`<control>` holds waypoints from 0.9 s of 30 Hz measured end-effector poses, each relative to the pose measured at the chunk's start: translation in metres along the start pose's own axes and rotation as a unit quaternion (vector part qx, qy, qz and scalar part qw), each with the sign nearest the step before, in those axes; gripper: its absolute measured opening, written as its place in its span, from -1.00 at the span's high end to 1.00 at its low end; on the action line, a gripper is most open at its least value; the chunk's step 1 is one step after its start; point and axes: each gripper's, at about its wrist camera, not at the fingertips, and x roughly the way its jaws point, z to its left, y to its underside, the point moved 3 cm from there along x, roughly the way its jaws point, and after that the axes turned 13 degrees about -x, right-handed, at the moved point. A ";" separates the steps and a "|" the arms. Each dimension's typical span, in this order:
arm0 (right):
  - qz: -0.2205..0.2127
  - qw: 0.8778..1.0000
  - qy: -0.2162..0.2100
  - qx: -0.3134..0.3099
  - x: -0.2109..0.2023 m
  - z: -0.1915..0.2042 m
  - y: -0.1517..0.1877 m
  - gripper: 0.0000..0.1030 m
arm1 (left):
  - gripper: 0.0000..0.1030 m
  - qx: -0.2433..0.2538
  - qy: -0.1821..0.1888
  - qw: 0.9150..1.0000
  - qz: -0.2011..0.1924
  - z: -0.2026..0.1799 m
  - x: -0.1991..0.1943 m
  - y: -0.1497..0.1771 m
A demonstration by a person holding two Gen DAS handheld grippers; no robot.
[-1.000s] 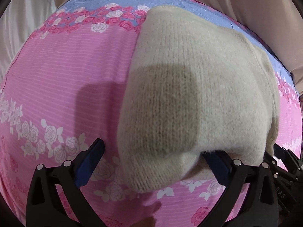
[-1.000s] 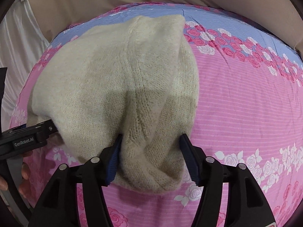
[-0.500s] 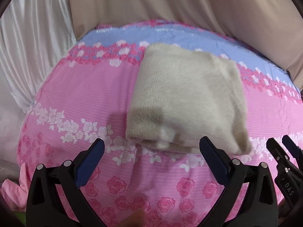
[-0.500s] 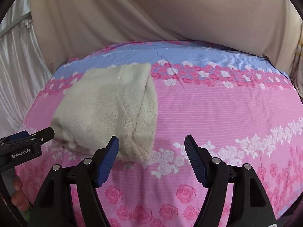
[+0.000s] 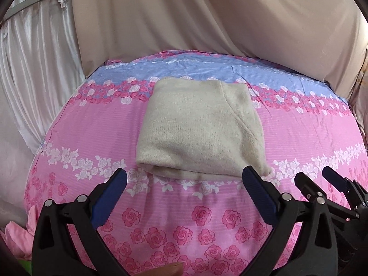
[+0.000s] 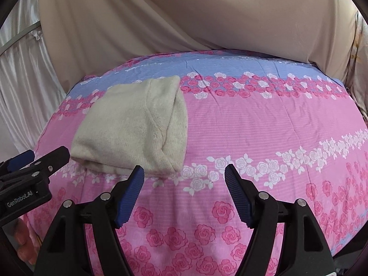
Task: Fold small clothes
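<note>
Nearest the folded cream knit garment (image 5: 200, 131), the left hand-held gripper (image 5: 184, 181) and right hand-held gripper (image 6: 184, 174) hover with fingers spread apart, gripping nothing. The garment lies flat on the rose-print bed cover (image 6: 264, 133); beyond it hangs a beige drape (image 5: 207, 18).

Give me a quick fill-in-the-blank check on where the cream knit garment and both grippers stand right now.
1. The cream knit garment lies ____ on the floral bedsheet.
2. The left gripper is open and holds ____.
3. The right gripper has its jaws ____, with the garment beyond its fingertips.
4. In the right wrist view, the garment sits toward the ____ side of the bed.

Missing words: folded; nothing; open; left
</note>
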 end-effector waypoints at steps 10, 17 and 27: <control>-0.003 1.000 0.003 -0.018 -0.004 0.011 0.000 -0.37 | -0.91 -0.016 -0.017 1.000 -0.005 0.007 -0.002 0.004; -0.003 1.000 0.003 -0.022 -0.004 0.014 0.000 -0.36 | -0.91 -0.031 -0.033 0.999 -0.001 0.017 0.002 0.006; -0.004 1.000 0.005 -0.028 -0.004 0.021 0.000 -0.37 | -0.90 -0.030 -0.044 0.999 -0.002 0.019 0.005 0.009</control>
